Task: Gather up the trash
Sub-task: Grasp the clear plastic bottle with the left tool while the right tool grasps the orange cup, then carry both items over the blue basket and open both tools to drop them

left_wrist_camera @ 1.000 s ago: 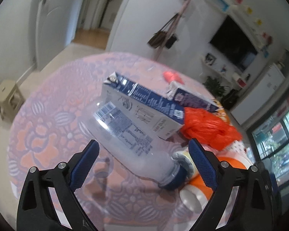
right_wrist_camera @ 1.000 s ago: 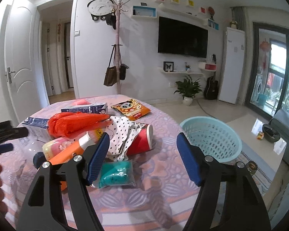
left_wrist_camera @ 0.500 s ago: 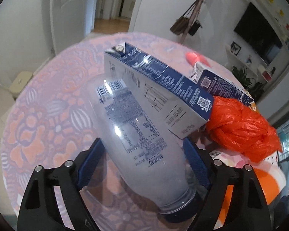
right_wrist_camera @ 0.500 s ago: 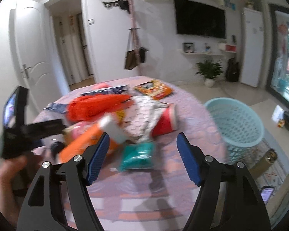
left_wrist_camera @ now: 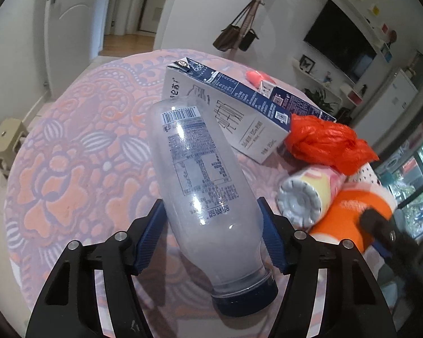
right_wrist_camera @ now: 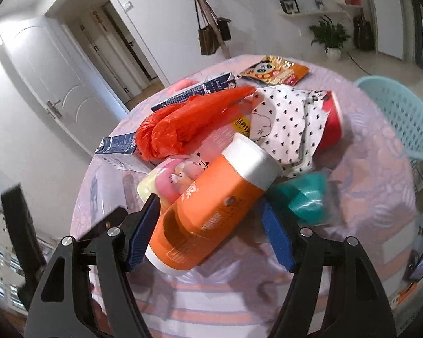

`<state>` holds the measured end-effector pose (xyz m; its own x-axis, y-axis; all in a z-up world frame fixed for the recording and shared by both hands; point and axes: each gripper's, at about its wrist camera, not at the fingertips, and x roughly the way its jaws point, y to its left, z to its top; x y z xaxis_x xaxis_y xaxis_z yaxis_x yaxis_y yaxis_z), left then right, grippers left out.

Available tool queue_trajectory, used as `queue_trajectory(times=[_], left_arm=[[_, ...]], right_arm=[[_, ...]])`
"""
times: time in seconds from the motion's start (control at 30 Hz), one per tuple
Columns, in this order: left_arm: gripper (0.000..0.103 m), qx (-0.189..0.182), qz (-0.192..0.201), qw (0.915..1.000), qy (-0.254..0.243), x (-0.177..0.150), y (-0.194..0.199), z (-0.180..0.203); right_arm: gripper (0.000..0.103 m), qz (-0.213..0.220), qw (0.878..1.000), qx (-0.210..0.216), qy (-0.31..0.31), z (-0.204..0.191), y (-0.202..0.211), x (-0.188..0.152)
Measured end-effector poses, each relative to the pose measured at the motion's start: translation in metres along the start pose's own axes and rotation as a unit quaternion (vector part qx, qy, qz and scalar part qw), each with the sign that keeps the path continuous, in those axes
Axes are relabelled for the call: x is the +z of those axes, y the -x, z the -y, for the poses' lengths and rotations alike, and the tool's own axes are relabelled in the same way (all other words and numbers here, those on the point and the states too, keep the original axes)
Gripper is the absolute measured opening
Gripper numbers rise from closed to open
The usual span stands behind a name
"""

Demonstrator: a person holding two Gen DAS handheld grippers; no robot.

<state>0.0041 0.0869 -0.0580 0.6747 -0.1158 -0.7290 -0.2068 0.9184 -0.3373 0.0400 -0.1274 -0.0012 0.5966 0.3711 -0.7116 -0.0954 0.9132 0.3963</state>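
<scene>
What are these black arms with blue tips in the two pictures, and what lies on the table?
No robot is here. A person holds one hand tool in each hand, and each tool ends in a two-finger claw with blue pads. A wide-angle camera on each tool looks forward along its fingers, so each picture shows its own claw from behind.

In the left picture, the left claw is closing around a clear bottle with a dark cap; the pads stand at its sides. In the right picture, the right claw stands around an orange bottle; I cannot tell whether the pads touch it.

On the patterned table also lie a milk carton, a red bag, a dotted cloth, a snack packet and a teal packet. A pale blue basket stands beside the table.
</scene>
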Motion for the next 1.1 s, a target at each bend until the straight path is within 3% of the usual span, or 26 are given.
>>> queue_trajectory(times=[0.13,0.37,0.63,0.9,1.1], left_arm=[[0.063,-0.004,0.014,0.9997,-0.019,-0.007,0.007,0.004],[0.063,-0.023,0.044,0.9975,-0.051,-0.017,0.029,0.013],[0.063,-0.023,0.064,0.9939,-0.087,-0.022,0.043,0.033],[0.063,-0.053,0.108,0.9846,-0.127,-0.024,0.076,0.065],[0.063,-0.078,0.125,0.9772,-0.152,-0.028,0.081,0.093]], right_arm=[[0.068,-0.014,1.000,-0.020,-0.015,-0.004,-0.011,0.004],[0.062,-0.045,0.996,0.038,-0.071,0.016,-0.024,0.002],[0.056,-0.049,0.993,0.047,-0.092,0.027,-0.031,0.009],[0.039,-0.008,0.998,0.038,-0.055,0.027,0.017,0.004],[0.039,0.026,0.999,0.024,-0.031,0.033,0.047,0.011]])
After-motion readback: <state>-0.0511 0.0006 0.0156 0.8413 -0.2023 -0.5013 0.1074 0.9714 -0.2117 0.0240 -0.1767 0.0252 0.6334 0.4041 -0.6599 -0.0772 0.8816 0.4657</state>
